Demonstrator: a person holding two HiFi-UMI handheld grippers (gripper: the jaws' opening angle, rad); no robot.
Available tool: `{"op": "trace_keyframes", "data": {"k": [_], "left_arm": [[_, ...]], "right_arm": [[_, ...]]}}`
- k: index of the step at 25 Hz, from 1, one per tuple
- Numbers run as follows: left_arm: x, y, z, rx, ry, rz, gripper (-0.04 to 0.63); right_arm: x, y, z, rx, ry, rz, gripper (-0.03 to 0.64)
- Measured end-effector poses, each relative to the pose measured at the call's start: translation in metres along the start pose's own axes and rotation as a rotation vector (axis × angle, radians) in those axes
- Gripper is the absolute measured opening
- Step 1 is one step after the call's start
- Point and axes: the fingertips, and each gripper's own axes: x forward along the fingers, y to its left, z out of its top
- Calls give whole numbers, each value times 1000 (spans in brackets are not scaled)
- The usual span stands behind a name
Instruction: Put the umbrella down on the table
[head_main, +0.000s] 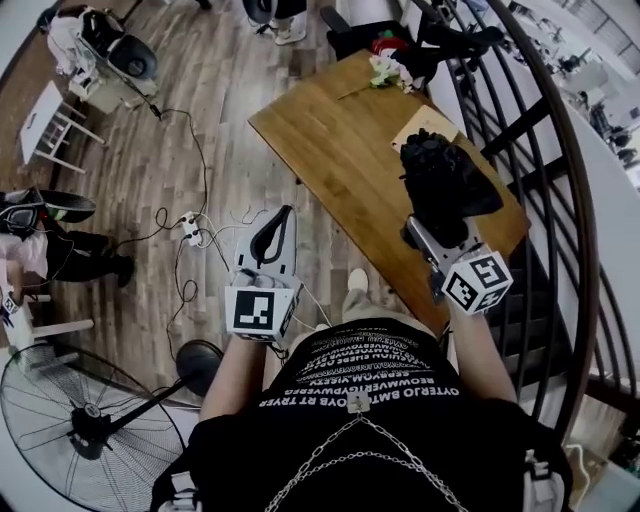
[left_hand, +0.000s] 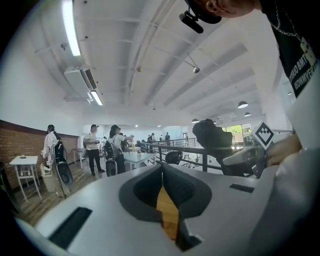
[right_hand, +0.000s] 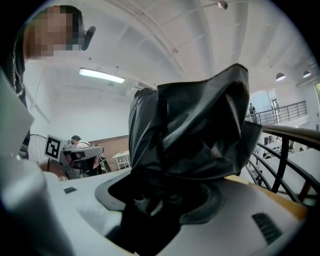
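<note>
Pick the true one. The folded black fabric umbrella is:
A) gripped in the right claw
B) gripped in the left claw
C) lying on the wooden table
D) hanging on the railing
A: the right claw is shut on the folded black fabric umbrella; the left claw is shut, empty.
</note>
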Motion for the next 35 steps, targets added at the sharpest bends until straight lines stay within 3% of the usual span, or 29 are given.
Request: {"op": "trace_keyframes", "data": {"k": [6,13,20,26,30,35], "left_arm": [[19,1,-7,8,21,-1,29],[40,-5,-14,19,67,-5,29],[37,2,-28,25,116,28,29],[34,10,-18,23,95,79,29],[31,2,-11,47,79,63,29],[19,1,-11,51,83,60,29]], "right_arm": [[31,-31,-67,47,122,-4,272],[66,-75,-176,140,378,-24,272],[83,-100,-263,180,542,-51,272],[91,-112,-307,212,647,-71,272],[91,-117,-324,260,701,-115,278],[86,-132,-311,257,652,-193,317]]}}
